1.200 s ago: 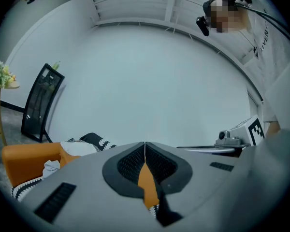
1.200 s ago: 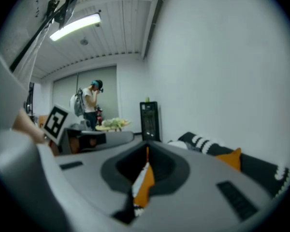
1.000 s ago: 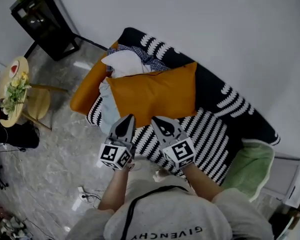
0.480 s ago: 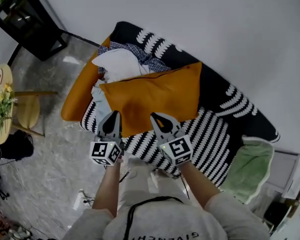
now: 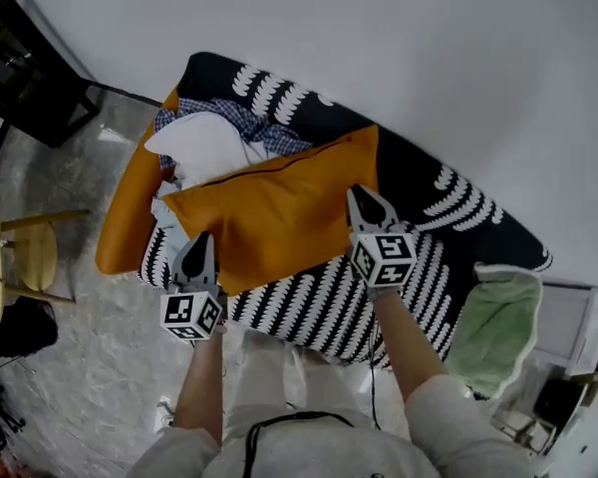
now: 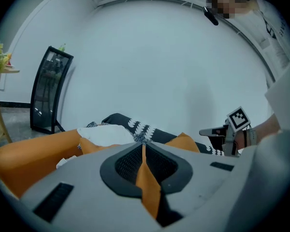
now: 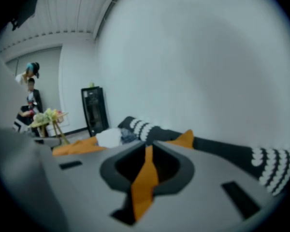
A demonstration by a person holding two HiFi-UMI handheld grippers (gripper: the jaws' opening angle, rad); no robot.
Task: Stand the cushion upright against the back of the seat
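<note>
A person stands at a black-and-white sofa (image 5: 419, 267) set along a white wall, a gripper in each hand, both at the big orange cushion (image 5: 274, 212). The cushion lies slanted across the striped seat, its long top edge toward the backrest (image 5: 448, 182), not yet upright. The left gripper (image 5: 198, 239) sits at the cushion's near left corner, the right gripper (image 5: 360, 194) at its right edge, near the top right corner. Both grippers' jaws are drawn nearly together, w/ only a thin sliver of orange showing in the slit betw. them in each gripper view; can't tell if any fabric is pinched. Behind the cushion, at the sofa's left end, a white pillow (image 5: 204, 137) rests on a checked cloth (image 5: 244, 118), w/ a second orange cushion (image 5: 125, 217) over that end. A green blanket (image 5: 498, 327) hangs at the sofa's right end. A black cabinet (image 5: 30, 88) stands by the wall, top left in the head view.
</note>
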